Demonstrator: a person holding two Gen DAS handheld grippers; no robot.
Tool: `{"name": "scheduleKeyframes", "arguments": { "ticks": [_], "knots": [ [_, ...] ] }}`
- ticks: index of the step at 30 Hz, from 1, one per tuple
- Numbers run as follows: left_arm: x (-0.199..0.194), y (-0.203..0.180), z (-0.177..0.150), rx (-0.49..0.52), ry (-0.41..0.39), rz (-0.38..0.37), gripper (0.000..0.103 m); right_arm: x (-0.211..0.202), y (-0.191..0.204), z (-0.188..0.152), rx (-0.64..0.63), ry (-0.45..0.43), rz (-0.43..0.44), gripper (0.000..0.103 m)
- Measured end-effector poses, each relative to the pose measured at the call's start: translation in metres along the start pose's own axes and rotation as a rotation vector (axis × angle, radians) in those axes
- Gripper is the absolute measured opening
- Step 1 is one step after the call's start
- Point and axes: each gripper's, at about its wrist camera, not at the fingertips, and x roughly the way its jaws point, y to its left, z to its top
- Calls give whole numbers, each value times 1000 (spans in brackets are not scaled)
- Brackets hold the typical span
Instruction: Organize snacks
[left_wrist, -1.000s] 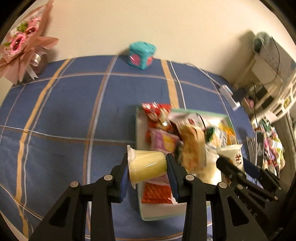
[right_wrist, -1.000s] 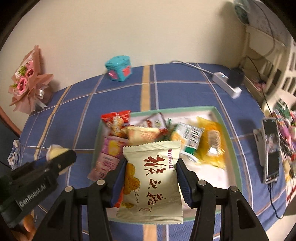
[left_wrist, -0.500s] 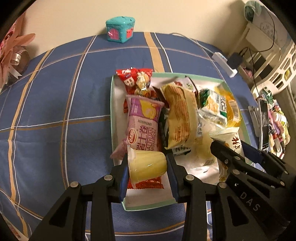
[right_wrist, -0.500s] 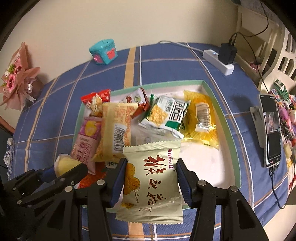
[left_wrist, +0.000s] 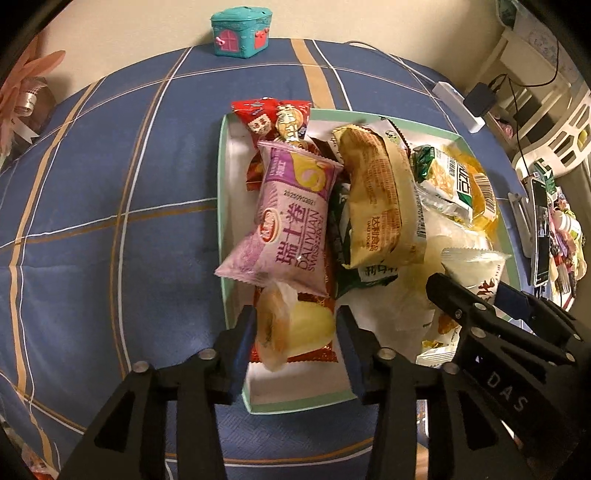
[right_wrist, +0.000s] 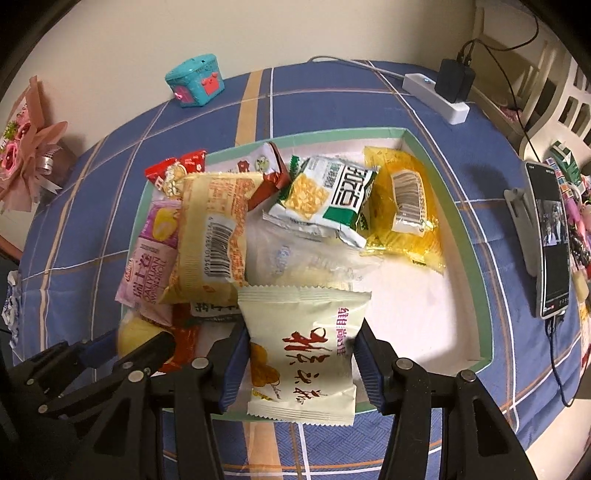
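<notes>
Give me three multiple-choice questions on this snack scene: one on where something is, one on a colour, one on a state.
1. Where is the teal box?
A. inside the tray
B. on the blue cloth, beyond the tray
C. on top of the phone

2. What colour is the rim of the tray?
A. red
B. black
C. mint green

3. What state is the cream packet with red characters in?
A. clamped between the fingers of the right gripper
B. lying flat on the tray floor
C. lying on the cloth outside the tray

Answers:
1 B: it stands on the cloth past the tray's far edge.
2 C: the tray's wall shows pale green all round.
3 A: both pads press on its sides above the tray's near edge.
</notes>
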Motion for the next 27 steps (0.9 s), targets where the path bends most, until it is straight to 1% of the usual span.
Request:
{"name": "scheduleKeyframes", "arguments": {
  "ticks": [1, 2, 4, 5, 6, 8, 9, 10, 11, 12, 14, 15, 18, 21, 27],
  "knots": [
    [-1, 2, -1, -6, -2, -1, 52, 2, -1, -1, 4, 5, -4, 62],
    [-3, 4, -2, -15, -4, -5, 54, 4, -2, -1, 10, 8, -8, 68],
    [-7, 9, -3, -33, -12, -23, 58, 5, -4, -2, 21, 9, -6, 76],
    [-10, 12, -4, -40, -18, -21, 64, 5, -5, -3, 26, 8, -3, 79],
    [-13, 14, -5, -45, -27, -13, 68, 4, -6, -3, 28, 6, -4, 80],
    [-21, 19, -9, -50, -50, 7, 72, 4, -6, -4, 27, 1, -4, 91],
    [-24, 22, -9, -53, -57, 17, 76, 3, -5, -5, 24, -1, -3, 93],
    [-28, 25, -11, -58, -70, 37, 78, 3, -5, -5, 21, -3, -2, 98],
    [-30, 27, -12, -63, -78, 53, 83, 2, -4, -6, 19, -6, -2, 102],
    [-33, 31, -14, -69, -89, 76, 87, 1, -5, -8, 17, -10, -1, 103],
    [-39, 38, -18, -81, -107, 105, 90, -3, -4, -11, 19, -16, 7, 103],
    [-40, 40, -19, -86, -111, 114, 94, -4, -4, -13, 21, -19, 11, 103],
    [-43, 48, -23, -97, -126, 169, 102, -6, -4, -16, 28, -26, 13, 103],
    [-46, 56, -28, -107, -135, 219, 103, -9, -4, -19, 33, -35, 16, 103],
    [-46, 61, -34, -127, -129, 253, 103, -21, -1, -30, 22, -55, 24, 103]
  ]
}}
